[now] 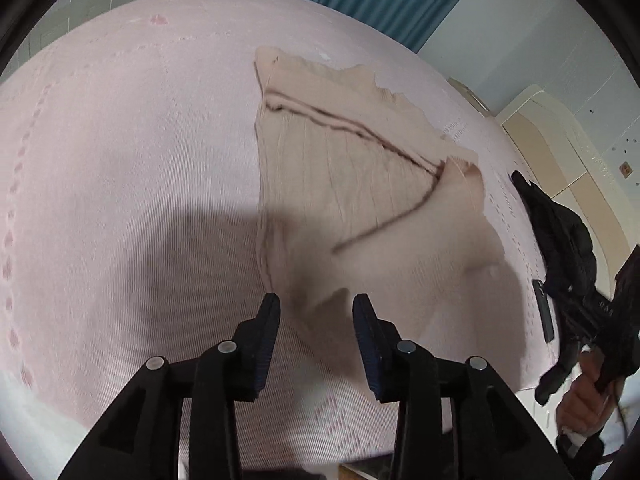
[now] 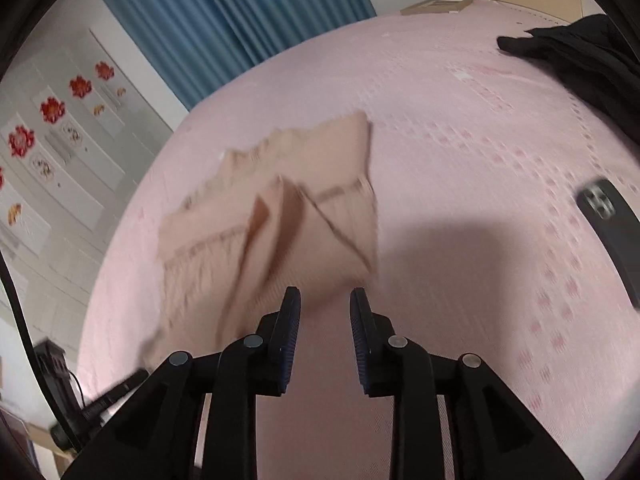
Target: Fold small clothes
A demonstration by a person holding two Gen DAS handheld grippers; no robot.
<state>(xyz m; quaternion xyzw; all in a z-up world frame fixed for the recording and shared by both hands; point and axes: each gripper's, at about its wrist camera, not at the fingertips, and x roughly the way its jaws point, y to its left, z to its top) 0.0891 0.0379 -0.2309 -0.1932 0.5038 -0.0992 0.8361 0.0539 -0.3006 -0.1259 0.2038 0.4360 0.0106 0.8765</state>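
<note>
A beige ribbed knit garment (image 1: 352, 184) lies partly folded on the pink bedspread (image 1: 132, 168), with dark-edged folds across it. My left gripper (image 1: 316, 308) is open and empty, just above the garment's near edge. My right gripper (image 2: 325, 300) is open and empty, hovering at the near edge of the same garment (image 2: 288, 216), which looks blurred in the right wrist view. The right gripper also shows in the left wrist view (image 1: 592, 320) at the far right, held by a hand.
A black garment (image 1: 560, 224) lies at the right side of the bed, also in the right wrist view (image 2: 580, 52). A dark phone (image 2: 612, 224) lies on the bedspread (image 2: 460, 184) to the right. Blue curtains (image 2: 224, 16) and a wall stand beyond the bed.
</note>
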